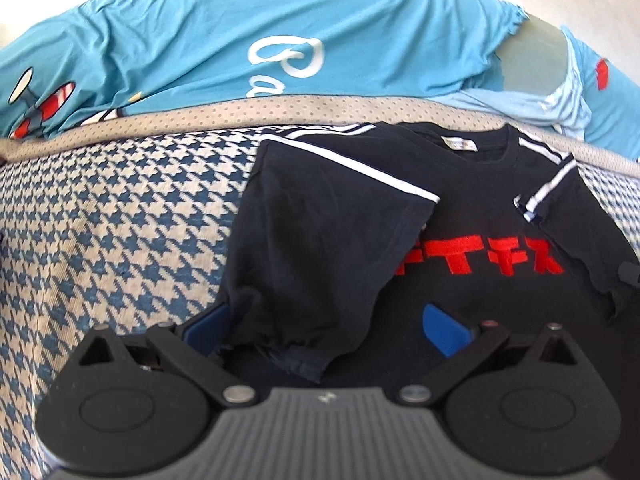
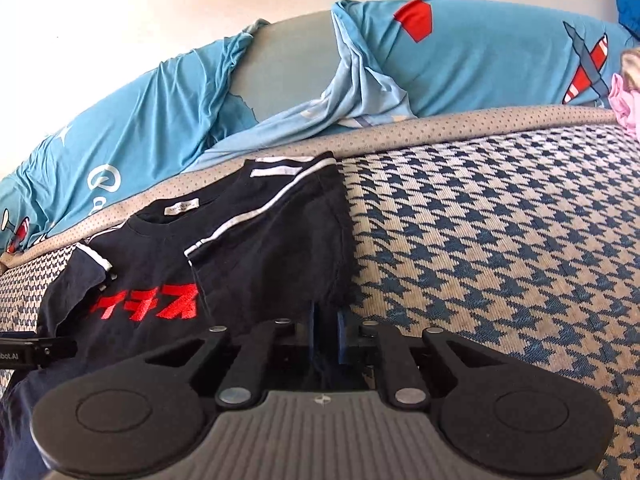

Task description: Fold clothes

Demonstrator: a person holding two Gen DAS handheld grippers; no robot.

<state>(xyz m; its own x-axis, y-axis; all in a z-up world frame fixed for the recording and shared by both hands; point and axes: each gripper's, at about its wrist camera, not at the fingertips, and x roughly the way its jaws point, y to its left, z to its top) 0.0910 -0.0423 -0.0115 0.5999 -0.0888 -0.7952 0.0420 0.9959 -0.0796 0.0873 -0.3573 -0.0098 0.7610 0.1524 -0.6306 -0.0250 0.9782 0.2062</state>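
A black T-shirt (image 1: 472,216) with red lettering and white sleeve stripes lies on the houndstooth mattress (image 1: 120,232). Both its sides are folded in over the front. My left gripper (image 1: 326,326) is open, its blue fingers (image 1: 446,330) spread wide; the folded-in left flap (image 1: 320,248) drapes loosely between them. In the right wrist view the shirt (image 2: 160,264) lies left of centre. My right gripper (image 2: 326,330) is shut on the lower edge of the folded-in right flap (image 2: 288,248). The left gripper's body shows at the left edge (image 2: 28,350).
Blue printed bedding (image 1: 280,40) is bunched along the far side of the mattress, against a pale wall (image 2: 160,8). Pink cloth (image 2: 626,96) lies at the far right. Bare mattress (image 2: 500,240) extends right of the shirt.
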